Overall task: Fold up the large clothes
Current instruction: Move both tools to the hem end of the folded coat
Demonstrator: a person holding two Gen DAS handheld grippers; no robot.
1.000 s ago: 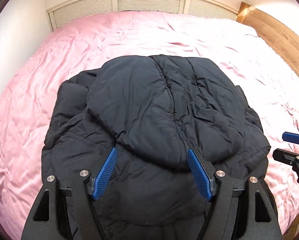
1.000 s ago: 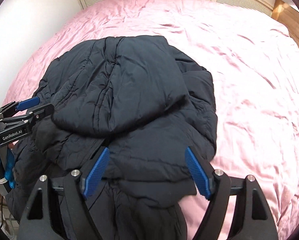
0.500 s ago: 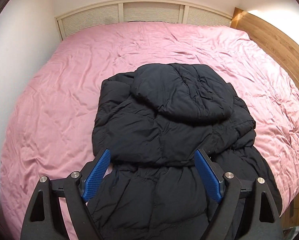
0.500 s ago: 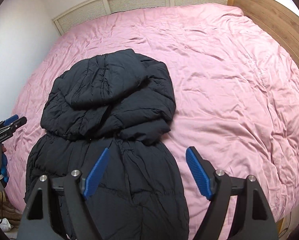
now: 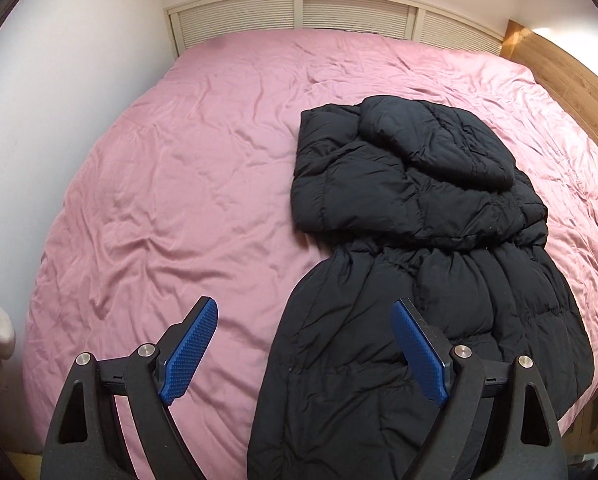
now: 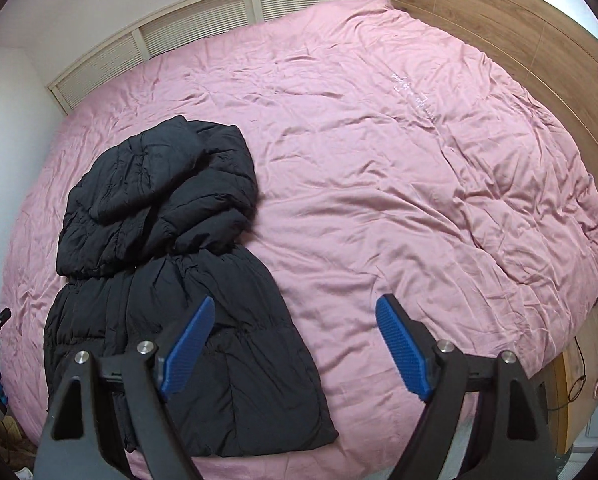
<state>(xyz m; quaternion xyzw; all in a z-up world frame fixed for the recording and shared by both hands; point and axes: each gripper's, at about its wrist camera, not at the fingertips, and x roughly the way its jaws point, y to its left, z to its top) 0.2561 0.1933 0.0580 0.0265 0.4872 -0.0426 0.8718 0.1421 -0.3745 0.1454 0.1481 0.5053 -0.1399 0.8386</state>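
A black puffer coat [image 5: 419,208] lies lengthwise on the pink bed cover [image 5: 179,200], its hood [image 5: 439,148] folded down over the upper body and its hem at the bed's near edge. My left gripper [image 5: 303,306] hovers above the coat's lower left edge with its jaws opening and nothing gripped. In the right wrist view the coat [image 6: 159,240] fills the left side. My right gripper [image 6: 296,302] hangs over the coat's lower right edge and bare cover [image 6: 419,160], its jaws opening too, with nothing held.
Louvred panels [image 5: 339,12] line the far side of the bed. A wooden headboard [image 6: 499,20] runs along its right. A white wall [image 5: 59,80] stands at the left. A cable [image 6: 579,368] trails off the near right corner.
Both grippers have drawn back and up from the coat, which now looks smaller. The left view has slid left and the right view right. Both pairs of jaws stand wider.
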